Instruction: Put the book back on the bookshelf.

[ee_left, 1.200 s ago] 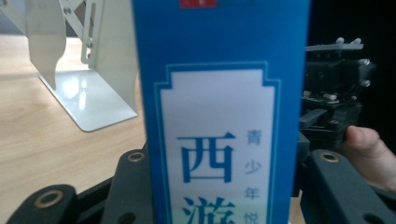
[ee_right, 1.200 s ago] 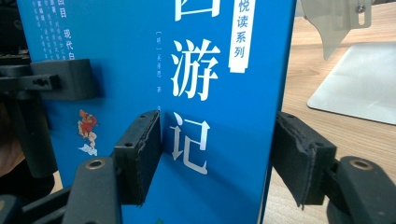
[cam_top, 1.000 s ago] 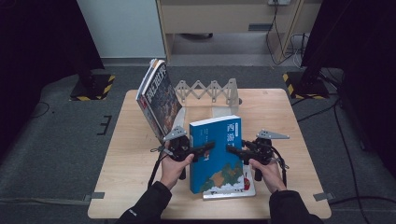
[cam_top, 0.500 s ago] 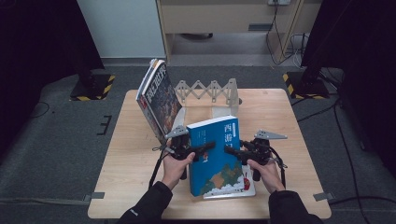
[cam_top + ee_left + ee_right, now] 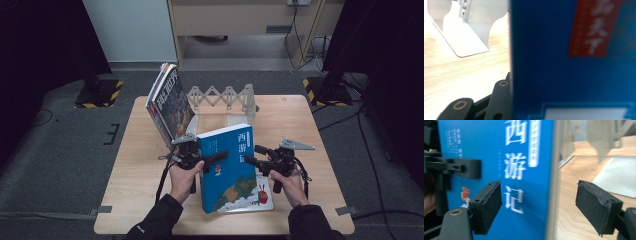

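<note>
Gripping the upright blue paperback book (image 5: 227, 167) with my left tool (image 5: 216, 158), I have just been widening my right tool (image 5: 254, 156), now released around its right edge.

Both forearms, in dark sleeves, come in over the near edge of the surface. The left hand (image 5: 182, 176) holds the left hand-held gripper (image 5: 216, 157) level, pointing toward the right edge; its black jaws are clamped on the upright blue book (image 5: 229, 165). The right hand (image 5: 289, 182) holds the right hand-held gripper (image 5: 254, 155) level, pointing toward the left edge; its jaws have just been opening and stand apart on either side of the book's edge, pads (image 5: 486, 206) clear of it.
</note>
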A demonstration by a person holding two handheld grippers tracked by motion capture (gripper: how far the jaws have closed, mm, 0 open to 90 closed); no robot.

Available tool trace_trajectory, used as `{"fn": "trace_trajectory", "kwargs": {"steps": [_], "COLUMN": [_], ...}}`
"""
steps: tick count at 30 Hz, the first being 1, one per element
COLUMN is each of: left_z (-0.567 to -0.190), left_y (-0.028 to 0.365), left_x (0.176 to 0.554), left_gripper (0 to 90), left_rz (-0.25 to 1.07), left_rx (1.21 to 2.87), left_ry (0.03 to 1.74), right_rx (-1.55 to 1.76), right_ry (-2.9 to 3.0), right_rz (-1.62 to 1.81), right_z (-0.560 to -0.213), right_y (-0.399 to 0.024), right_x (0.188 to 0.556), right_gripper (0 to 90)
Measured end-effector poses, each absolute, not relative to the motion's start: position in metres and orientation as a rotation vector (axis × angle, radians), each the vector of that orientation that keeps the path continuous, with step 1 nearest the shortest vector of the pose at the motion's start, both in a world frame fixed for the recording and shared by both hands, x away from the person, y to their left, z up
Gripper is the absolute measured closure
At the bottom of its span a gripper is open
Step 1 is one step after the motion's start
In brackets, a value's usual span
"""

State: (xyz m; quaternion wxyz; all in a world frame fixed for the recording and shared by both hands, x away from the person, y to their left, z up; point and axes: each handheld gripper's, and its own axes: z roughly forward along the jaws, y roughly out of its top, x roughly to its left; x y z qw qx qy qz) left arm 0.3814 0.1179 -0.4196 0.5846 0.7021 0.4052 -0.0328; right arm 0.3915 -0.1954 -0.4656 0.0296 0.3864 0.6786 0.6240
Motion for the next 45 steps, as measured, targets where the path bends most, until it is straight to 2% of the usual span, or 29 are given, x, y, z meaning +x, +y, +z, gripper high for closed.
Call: {"fn": "trace_trajectory", "kwargs": {"steps": [10,19,25,45], "left_z": [-0.386,-0.368,-0.363,-0.345], "left_y": [0.142,0.162,0.169,0.17], "left_x": [0.375,0.375,0.383,0.445], "left_gripper": [58.9,59.1,59.2,59.3], "left_rz": [-0.003,0.151,0.198,0.38], "left_rx": [1.613,1.645,1.638,1.553], "left_ry": [0.908,0.954,1.002,1.13], "right_rx": [1.3,1.368,1.393,1.446], "right_ry": [2.021,2.027,2.075,2.16], "right_rz": [1.784,1.507,1.304,0.954], "right_z": [-0.466,-0.473,-0.483,-0.519], "right_y": [-0.222,-0.241,-0.247,-0.26], "right_x": [0.393,0.396,0.399,0.406], "right_gripper": [17.8,17.1,15.9,8.5]}}
